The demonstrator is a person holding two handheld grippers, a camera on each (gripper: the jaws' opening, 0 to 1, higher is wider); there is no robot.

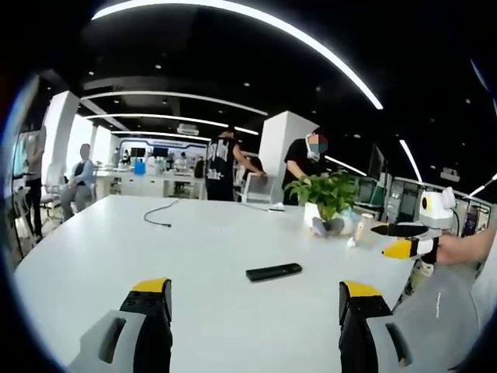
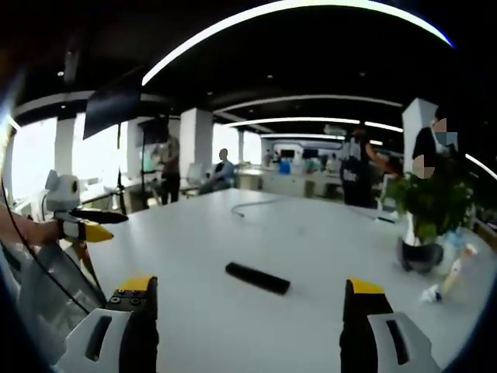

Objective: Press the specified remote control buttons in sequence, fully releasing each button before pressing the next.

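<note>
A slim black remote control (image 1: 273, 272) lies flat on the white table (image 1: 109, 256). It sits a little past my left gripper (image 1: 252, 299), whose yellow-tipped jaws stand wide open with nothing between them. In the right gripper view the remote control (image 2: 257, 278) lies just ahead of my right gripper (image 2: 250, 294), also open and holding nothing. Neither gripper touches the remote. The right gripper (image 1: 397, 239) comes in at the right edge of the left gripper view, held in a hand. The left gripper (image 2: 95, 224) appears at the left edge of the right gripper view.
A potted green plant (image 1: 330, 198) (image 2: 427, 210) stands near the table's edge, with a small bottle (image 1: 360, 227) and scraps beside it. A dark cable (image 1: 159, 211) (image 2: 256, 205) lies farther back. Several people stand or sit at desks behind the table.
</note>
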